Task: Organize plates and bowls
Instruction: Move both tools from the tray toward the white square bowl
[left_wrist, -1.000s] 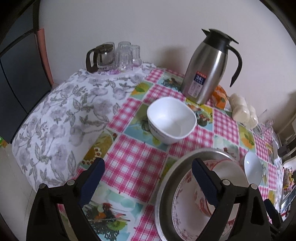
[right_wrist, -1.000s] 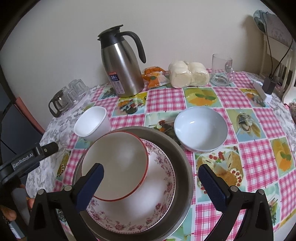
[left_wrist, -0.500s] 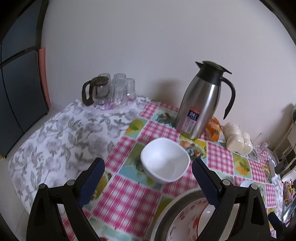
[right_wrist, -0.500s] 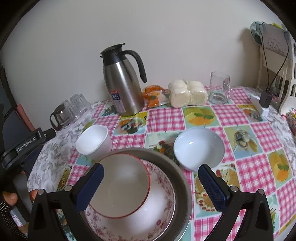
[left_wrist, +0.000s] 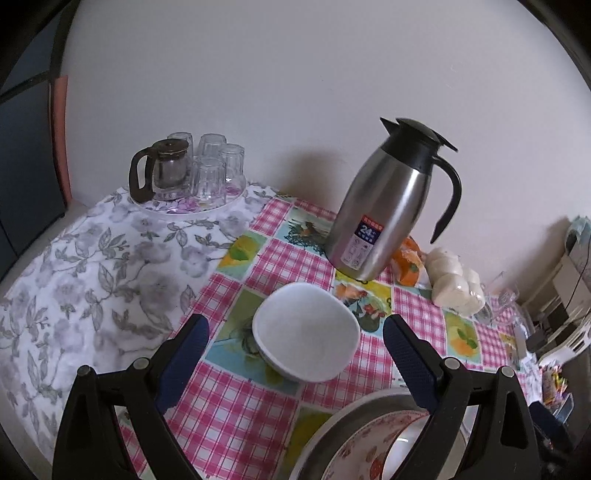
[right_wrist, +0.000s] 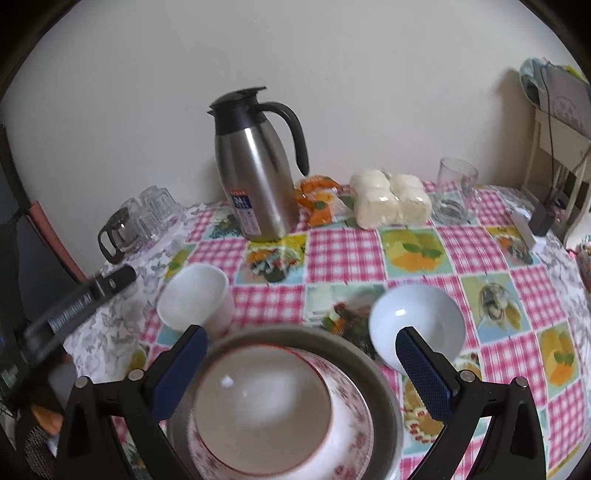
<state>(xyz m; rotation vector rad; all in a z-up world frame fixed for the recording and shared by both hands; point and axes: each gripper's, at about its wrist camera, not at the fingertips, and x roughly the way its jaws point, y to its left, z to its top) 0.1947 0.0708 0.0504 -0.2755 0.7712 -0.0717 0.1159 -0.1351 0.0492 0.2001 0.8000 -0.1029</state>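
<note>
1. Hovering with jaws apart and empty, the right gripper (right_wrist: 299, 365) hangs over the red-rimmed bowl (right_wrist: 260, 410); that bowl sits in a floral plate (right_wrist: 354, 417) inside the metal basin (right_wrist: 384, 384).
2. Framing the square white bowl (left_wrist: 306, 336), the left gripper (left_wrist: 295, 354) is likewise spread; that bowl stands just left of the basin, a round white bowl (right_wrist: 417, 325) just right.
3. Stacking seems under way; the next move likely calls for lowering onto a loose bowl's rim.
</note>
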